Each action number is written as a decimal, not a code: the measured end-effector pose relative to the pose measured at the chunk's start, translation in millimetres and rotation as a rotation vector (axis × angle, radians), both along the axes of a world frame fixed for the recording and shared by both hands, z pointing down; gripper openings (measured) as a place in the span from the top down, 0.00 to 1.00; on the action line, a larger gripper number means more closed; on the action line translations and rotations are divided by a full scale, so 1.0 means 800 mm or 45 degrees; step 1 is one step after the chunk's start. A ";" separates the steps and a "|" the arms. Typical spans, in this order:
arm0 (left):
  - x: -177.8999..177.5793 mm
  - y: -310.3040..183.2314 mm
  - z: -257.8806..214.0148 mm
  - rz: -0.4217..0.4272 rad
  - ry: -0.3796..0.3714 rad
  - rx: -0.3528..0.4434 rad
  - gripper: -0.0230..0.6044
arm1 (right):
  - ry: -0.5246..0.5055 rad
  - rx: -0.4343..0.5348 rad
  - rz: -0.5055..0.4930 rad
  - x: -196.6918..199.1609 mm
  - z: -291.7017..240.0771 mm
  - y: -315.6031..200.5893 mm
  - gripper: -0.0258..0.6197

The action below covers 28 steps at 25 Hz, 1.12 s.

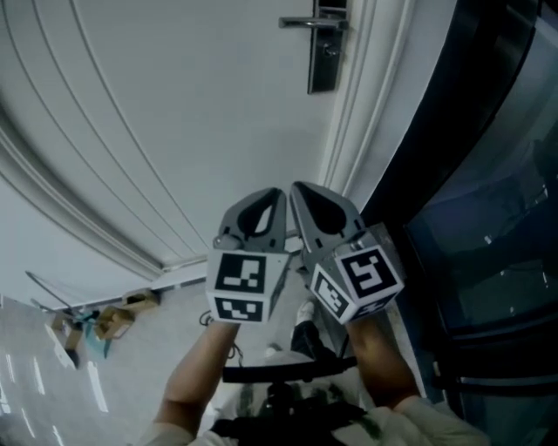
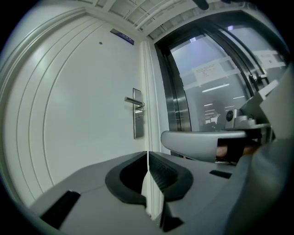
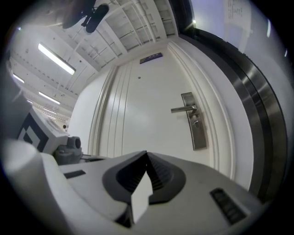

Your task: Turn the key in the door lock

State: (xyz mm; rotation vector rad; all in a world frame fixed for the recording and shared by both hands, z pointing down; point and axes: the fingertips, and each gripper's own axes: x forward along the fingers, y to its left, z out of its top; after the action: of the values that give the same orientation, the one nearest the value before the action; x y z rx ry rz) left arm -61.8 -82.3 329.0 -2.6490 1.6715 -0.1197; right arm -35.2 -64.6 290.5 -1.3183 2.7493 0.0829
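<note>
A white door [image 1: 192, 113] fills the head view, with a dark metal lock plate [image 1: 324, 52] and lever handle [image 1: 309, 22] at its top right edge. A small fitting sits on the plate under the lever; I cannot tell whether it is a key. My left gripper [image 1: 279, 193] and right gripper [image 1: 296, 186] are side by side, well short of the door, both shut with nothing between them. In the left gripper view the left gripper [image 2: 147, 154] points at the lock plate [image 2: 138, 120]. In the right gripper view the right gripper [image 3: 147, 154] faces the lock plate [image 3: 196, 121], tilted.
A dark glass panel [image 1: 488, 218] with a metal frame stands right of the white door frame [image 1: 349, 131]. Small clutter [image 1: 96, 322] lies on the floor at the lower left. The person's forearms and feet [image 1: 301, 335] show below the grippers.
</note>
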 end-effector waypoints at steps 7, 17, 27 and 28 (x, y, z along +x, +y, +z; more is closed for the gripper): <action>-0.007 0.042 0.008 0.000 -0.003 0.011 0.92 | 0.045 0.025 0.051 -0.001 0.014 0.044 0.95; -0.017 0.056 0.017 -0.029 0.021 -0.002 0.92 | 0.085 0.035 0.056 -0.016 0.022 0.057 0.95; -0.012 0.059 0.019 -0.040 0.016 -0.006 0.92 | 0.083 0.019 0.049 -0.009 0.025 0.060 0.95; -0.011 0.059 0.019 -0.038 0.016 -0.007 0.92 | 0.084 0.021 0.049 -0.007 0.025 0.060 0.95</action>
State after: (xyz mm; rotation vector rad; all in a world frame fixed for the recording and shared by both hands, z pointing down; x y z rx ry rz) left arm -70.2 -34.9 344.5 -2.6346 1.7174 -0.1084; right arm -41.0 -16.5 310.6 -1.3889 2.7711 0.1545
